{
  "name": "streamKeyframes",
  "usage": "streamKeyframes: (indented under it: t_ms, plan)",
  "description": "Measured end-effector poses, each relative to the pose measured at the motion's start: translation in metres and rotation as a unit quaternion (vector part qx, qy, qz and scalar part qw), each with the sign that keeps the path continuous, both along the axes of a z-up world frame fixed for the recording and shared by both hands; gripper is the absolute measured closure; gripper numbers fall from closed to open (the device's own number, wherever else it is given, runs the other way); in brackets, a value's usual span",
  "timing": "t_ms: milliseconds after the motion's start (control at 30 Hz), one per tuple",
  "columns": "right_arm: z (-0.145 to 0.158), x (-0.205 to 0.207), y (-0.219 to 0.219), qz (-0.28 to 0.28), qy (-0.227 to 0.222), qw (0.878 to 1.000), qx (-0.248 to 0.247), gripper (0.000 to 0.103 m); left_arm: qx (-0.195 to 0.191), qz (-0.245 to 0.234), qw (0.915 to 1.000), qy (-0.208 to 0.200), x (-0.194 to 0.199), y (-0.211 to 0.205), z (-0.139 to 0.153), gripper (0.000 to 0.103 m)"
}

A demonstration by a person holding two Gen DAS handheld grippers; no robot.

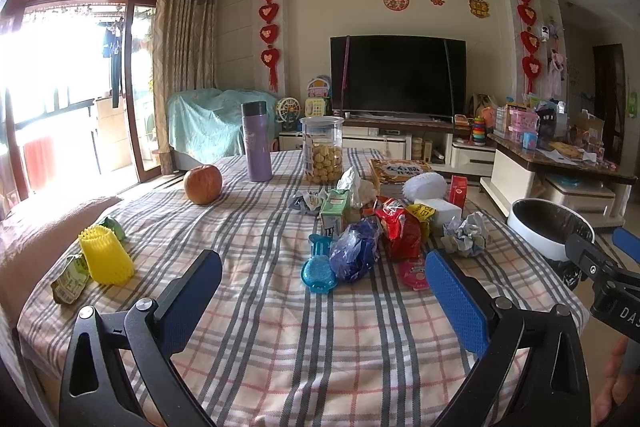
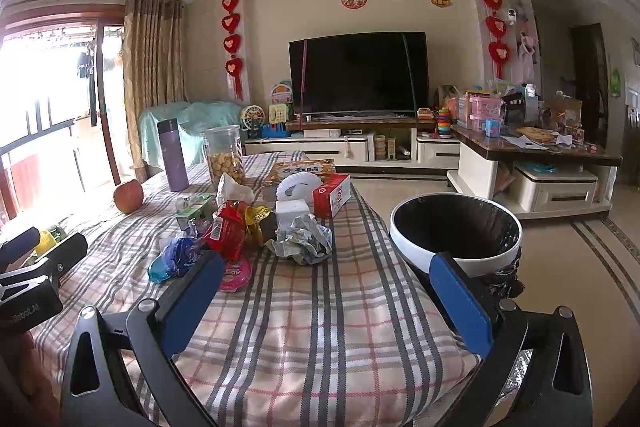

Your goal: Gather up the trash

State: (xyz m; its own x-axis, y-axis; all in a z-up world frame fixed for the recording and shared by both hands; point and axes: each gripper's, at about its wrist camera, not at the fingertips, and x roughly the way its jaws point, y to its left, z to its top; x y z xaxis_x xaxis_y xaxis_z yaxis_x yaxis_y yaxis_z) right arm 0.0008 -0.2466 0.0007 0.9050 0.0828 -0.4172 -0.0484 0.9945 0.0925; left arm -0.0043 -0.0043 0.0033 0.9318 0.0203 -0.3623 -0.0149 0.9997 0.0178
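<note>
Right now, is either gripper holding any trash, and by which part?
Nothing is held. The left gripper and right gripper are both open and empty above the plaid tablecloth.

Table: soft woven plaid cloth, matt. Crumpled wrapper: silvery foil, creased, shiny. Red snack bag: glossy plastic film. Trash bin: smooth white plastic rim, glossy black liner. Fingers: blue, dimpled, matt pads on black frames. Jar: clear plastic.
</note>
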Motion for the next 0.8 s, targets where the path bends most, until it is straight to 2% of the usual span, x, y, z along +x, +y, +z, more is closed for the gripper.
streamKeyframes:
  t_ms: [800]
  plan:
    - [-0.0002, 0.0032, 0.0016, 0.005, 0.007, 1.000, 0.003, 0.000, -0.001, -0.001, 1.0000, 0.001, 0.0007, 0.0006, -0.0016, 0.000]
